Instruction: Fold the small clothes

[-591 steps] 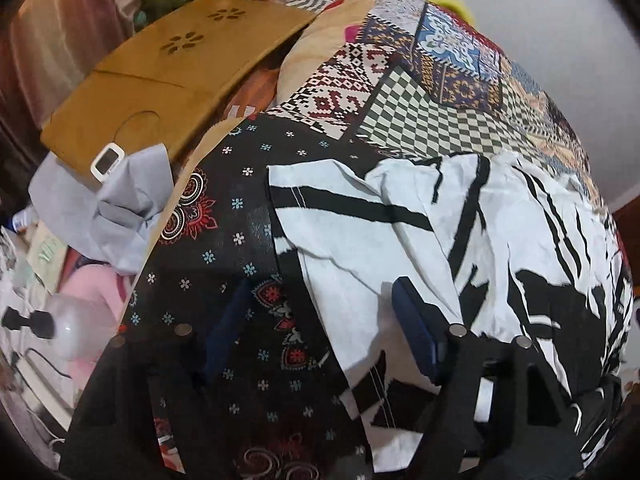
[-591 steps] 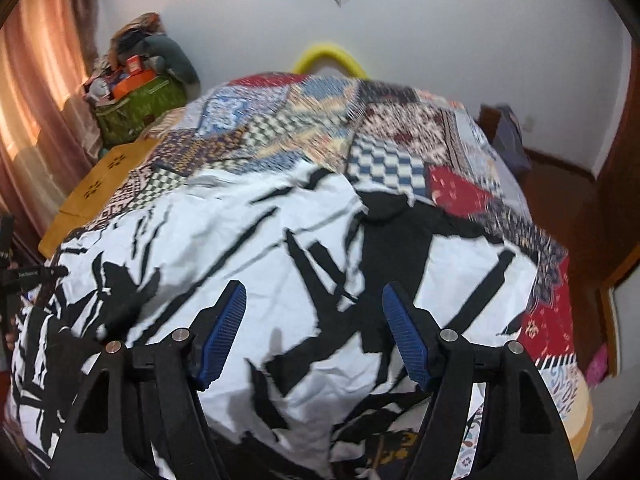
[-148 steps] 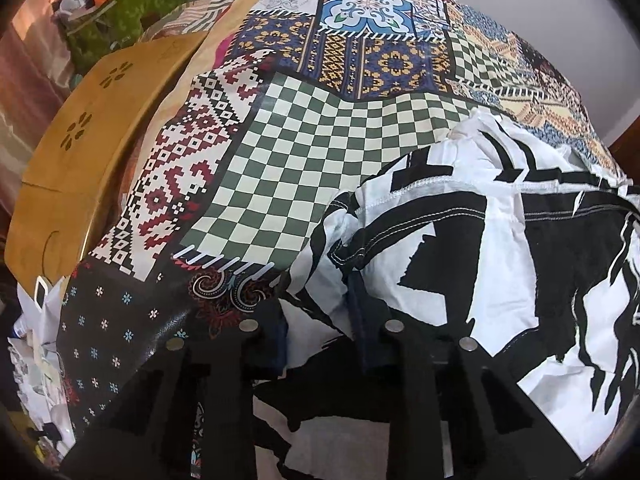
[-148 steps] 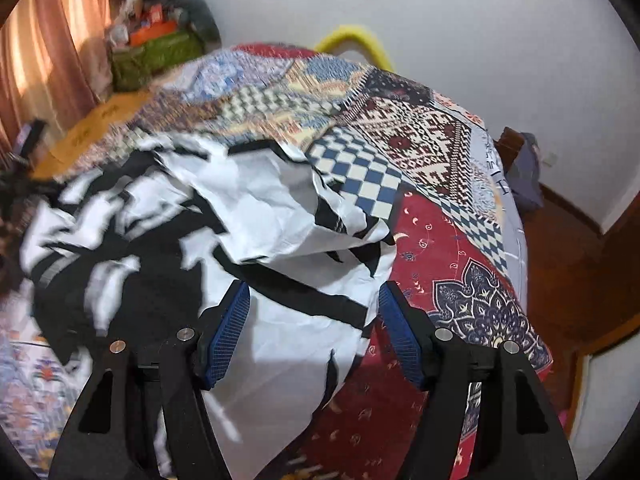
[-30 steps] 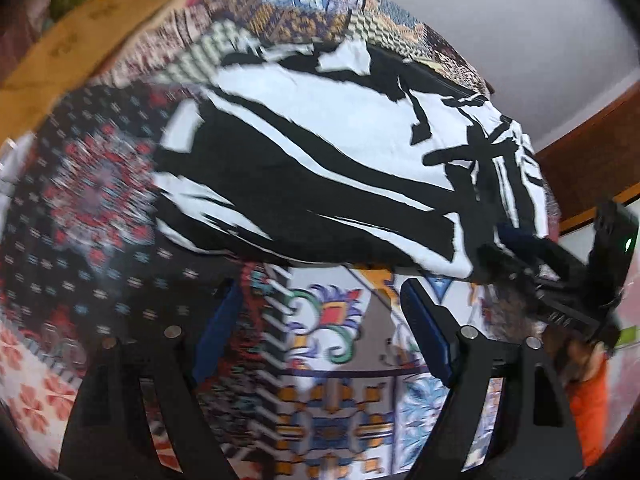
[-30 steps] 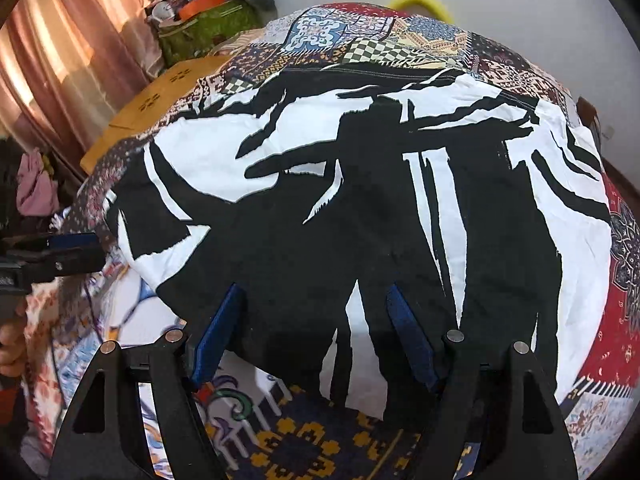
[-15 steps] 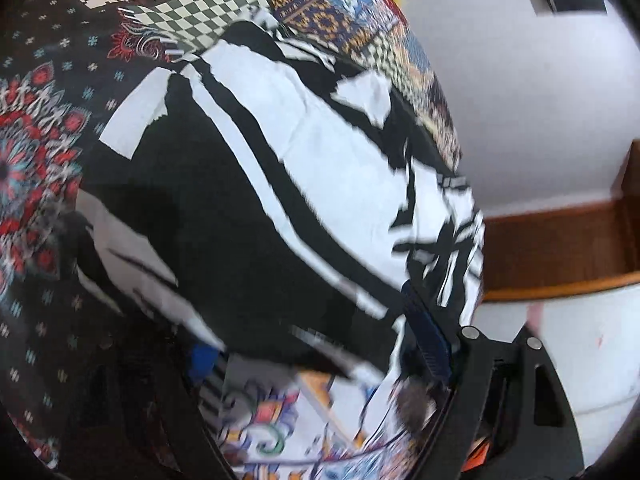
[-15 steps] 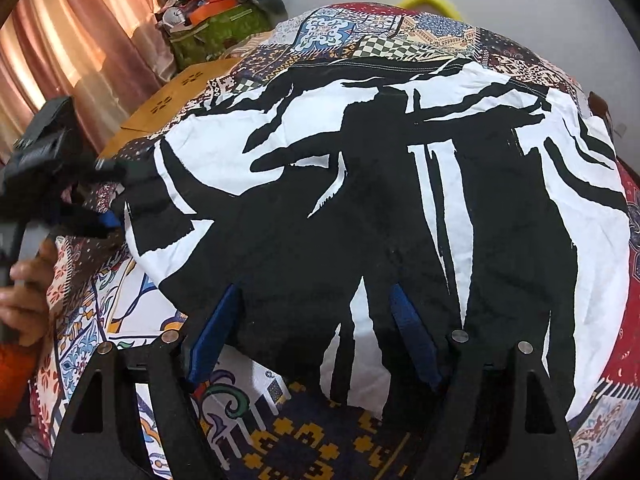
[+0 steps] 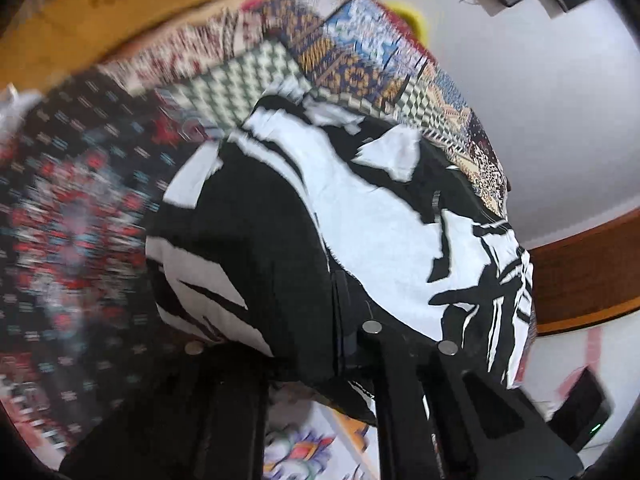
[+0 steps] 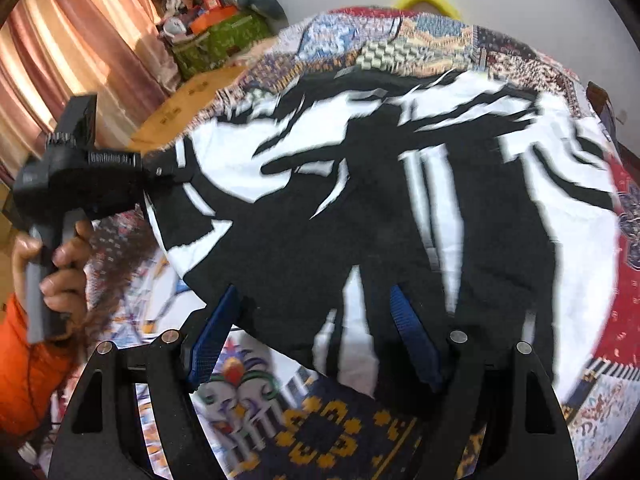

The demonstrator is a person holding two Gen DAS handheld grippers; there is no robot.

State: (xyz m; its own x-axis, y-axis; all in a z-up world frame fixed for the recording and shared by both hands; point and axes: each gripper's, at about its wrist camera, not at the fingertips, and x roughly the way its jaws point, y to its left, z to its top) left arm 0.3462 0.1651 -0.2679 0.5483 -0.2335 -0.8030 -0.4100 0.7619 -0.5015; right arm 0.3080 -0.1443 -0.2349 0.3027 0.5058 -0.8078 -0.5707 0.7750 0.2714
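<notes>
Black-and-white garment [image 10: 360, 208] lies spread on the patchwork bed [image 10: 624, 304]. Left tool [image 10: 168, 170] is clamped on its left edge, probably to lift that side for a fold. Right tool [image 10: 316, 336] sits apart at the near hem, gripping nothing.

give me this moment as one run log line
stage: folding | item: black and white garment on patchwork bedspread | left gripper: shut on garment's near-left corner | right gripper: open, near hem between fingers
</notes>
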